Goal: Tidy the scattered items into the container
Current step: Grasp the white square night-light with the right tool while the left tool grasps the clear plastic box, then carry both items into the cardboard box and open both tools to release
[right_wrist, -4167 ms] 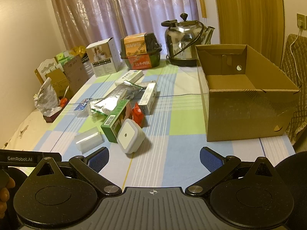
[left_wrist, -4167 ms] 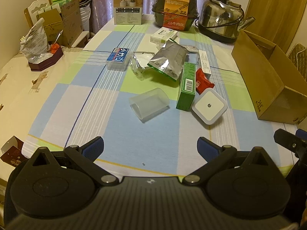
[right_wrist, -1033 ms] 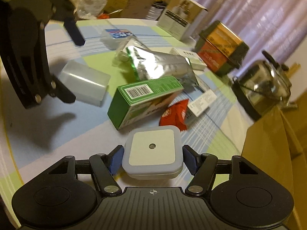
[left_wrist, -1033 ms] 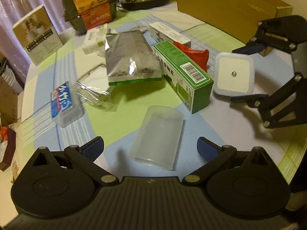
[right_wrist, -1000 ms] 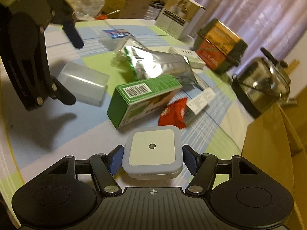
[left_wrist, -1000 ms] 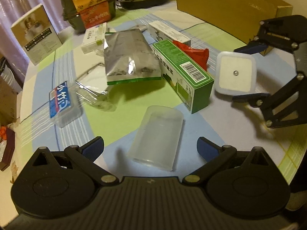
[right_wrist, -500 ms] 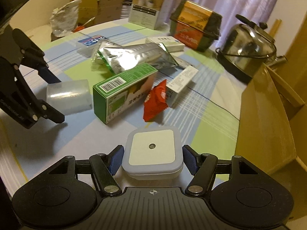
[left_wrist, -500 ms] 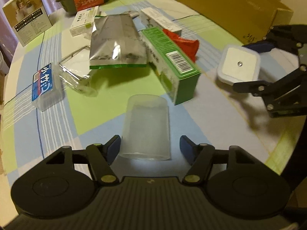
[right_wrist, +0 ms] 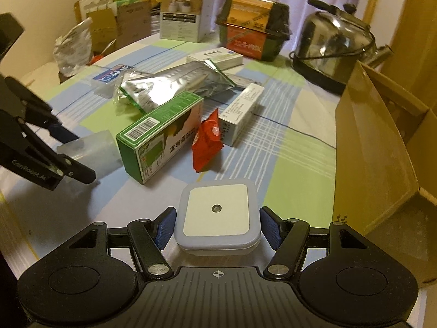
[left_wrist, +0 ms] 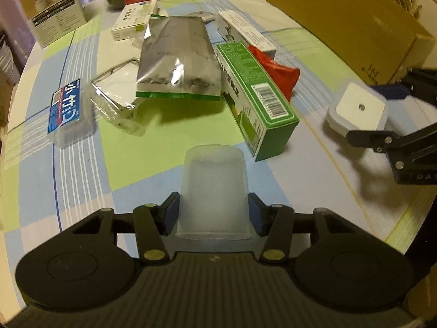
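Cardboard makes up the biggest thing here: the open box standing at the table's right edge, the only container in reach, with the right gripper nearer to it than the left. Its tall side wall rises just right of that gripper's fingers, so I judge the next move turns on lifting above that rim before travelling right. The checked tablecloth carries the rest, well apart from the box: a silver foil pouch, a green carton whose long axis runs away from the left camera, a white carton, a blue-labelled clear case, a red sachet.

2 items are already in hand. The left gripper pinches a frosted plastic cup lying on its side, mouth toward the camera, long axis straight ahead along the fingers, pads pressed on both flanks. The right gripper clamps a small square white night light, flat face up, both blue pads against its sides.

From the left view the night light sits between the green carton and the box.
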The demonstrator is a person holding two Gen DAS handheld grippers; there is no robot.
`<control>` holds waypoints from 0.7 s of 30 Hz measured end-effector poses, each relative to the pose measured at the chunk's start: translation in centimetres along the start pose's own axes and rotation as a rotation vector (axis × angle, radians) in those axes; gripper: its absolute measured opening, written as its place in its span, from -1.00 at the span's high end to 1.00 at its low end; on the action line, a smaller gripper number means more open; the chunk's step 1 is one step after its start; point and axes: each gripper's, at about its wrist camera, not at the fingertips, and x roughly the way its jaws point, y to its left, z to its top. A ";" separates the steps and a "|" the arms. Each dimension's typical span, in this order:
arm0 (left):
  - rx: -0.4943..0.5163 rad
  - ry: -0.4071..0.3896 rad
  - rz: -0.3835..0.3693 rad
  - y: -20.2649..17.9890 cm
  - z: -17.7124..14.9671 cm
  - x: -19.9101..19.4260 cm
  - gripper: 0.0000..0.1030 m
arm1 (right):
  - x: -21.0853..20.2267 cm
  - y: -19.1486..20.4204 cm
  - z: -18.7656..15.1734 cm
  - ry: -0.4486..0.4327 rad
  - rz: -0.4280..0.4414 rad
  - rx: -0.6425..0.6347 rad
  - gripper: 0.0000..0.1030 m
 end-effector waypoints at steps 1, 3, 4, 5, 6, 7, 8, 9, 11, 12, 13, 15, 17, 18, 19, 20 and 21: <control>-0.004 -0.004 -0.001 -0.1 -0.1 -0.3 0.08 | -0.1 -0.1 0.0 -0.001 0.000 0.006 -0.33; -0.007 -0.010 0.001 -0.3 -0.3 -0.9 0.08 | -0.5 0.0 0.1 -0.006 -0.005 0.005 -0.33; -0.010 -0.013 0.003 -0.4 -0.4 -1.2 0.08 | -0.7 0.0 0.0 -0.010 -0.007 0.003 -0.33; -0.013 -0.018 0.002 -0.5 -0.4 -1.5 0.08 | -1.0 0.1 0.0 -0.013 -0.009 0.004 -0.33; -0.017 -0.022 0.002 -0.6 -0.5 -1.8 0.08 | -1.3 0.1 0.0 -0.016 -0.010 0.007 -0.33; -0.022 -0.028 0.003 -0.8 -0.5 -2.1 0.08 | -1.5 0.1 0.0 -0.019 -0.012 0.008 -0.33; -0.026 -0.033 0.003 -0.9 -0.6 -2.4 0.08 | -1.7 0.2 0.0 -0.022 -0.014 0.007 -0.33; -0.030 -0.038 0.002 -1.0 -0.7 -2.8 0.08 | -2.0 0.2 0.0 -0.026 -0.016 0.007 -0.33; -0.036 -0.051 0.003 -1.2 -0.8 -3.6 0.08 | -2.6 0.3 0.0 -0.034 -0.020 0.003 -0.33; -0.038 -0.057 0.004 -1.3 -0.8 -4.1 0.08 | -3.0 0.3 0.0 -0.038 -0.023 0.004 -0.33; -0.040 -0.063 0.004 -1.5 -0.9 -4.5 0.08 | -3.3 0.4 0.1 -0.043 -0.026 0.003 -0.33; -0.042 -0.073 0.006 -1.8 -0.9 -5.4 0.08 | -4.0 0.4 0.1 -0.053 -0.034 0.001 -0.33; -0.044 -0.087 0.007 -2.3 -0.8 -6.2 0.08 | -4.7 0.3 0.3 -0.065 -0.041 0.004 -0.33; -0.045 -0.093 0.008 -2.5 -0.7 -6.6 0.08 | -5.2 0.2 0.3 -0.071 -0.045 0.006 -0.33; -0.044 -0.101 0.009 -2.7 -0.5 -7.1 0.08 | -5.6 0.1 0.4 -0.078 -0.050 0.007 -0.33; -0.043 -0.109 0.010 -3.0 -0.4 -7.6 0.08 | -6.0 0.0 0.6 -0.086 -0.056 0.007 -0.33; -0.041 -0.118 0.010 -3.3 -0.1 -8.0 0.08 | -6.5 -0.1 0.8 -0.096 -0.062 0.006 -0.33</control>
